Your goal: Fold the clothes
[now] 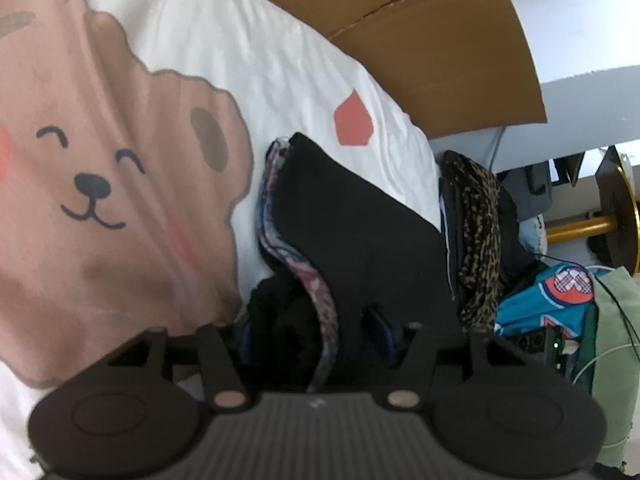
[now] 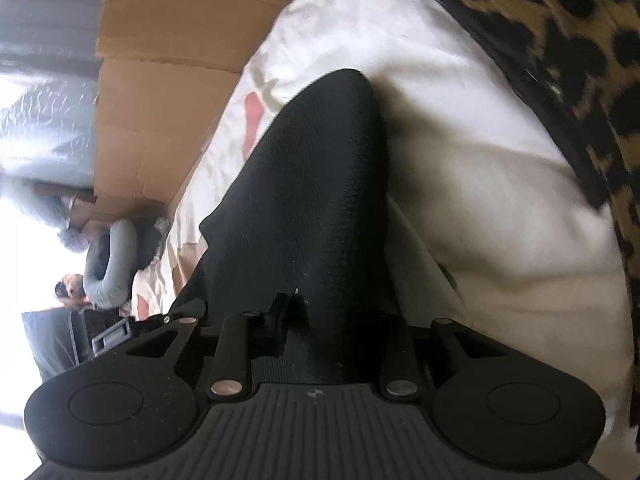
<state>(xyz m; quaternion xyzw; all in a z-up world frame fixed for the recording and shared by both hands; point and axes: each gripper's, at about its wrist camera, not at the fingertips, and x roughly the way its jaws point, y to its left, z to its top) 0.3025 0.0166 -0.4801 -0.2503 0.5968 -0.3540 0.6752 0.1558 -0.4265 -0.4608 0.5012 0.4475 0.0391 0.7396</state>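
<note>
- A white bed cover point(image 1: 304, 80) (one bear print) fronts one cardboard box point(image 1: 432, 52), contents hidden.
- One black garment point(image 1: 352, 232) lies on it.
- Left hand-held gripper point(image 1: 316, 336) straddles that garment's folds; grip unclear.
- Right hand-held gripper point(image 2: 320, 320) pinches black garment.

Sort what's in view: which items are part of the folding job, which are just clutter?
Job:
- black garment, running into the right gripper
- patterned pinkish garment and black cloth between the left gripper fingers
- leopard-print garment

Lying about:
- cardboard box
- bear-print bedding
- teal printed fabric
- cables
</note>
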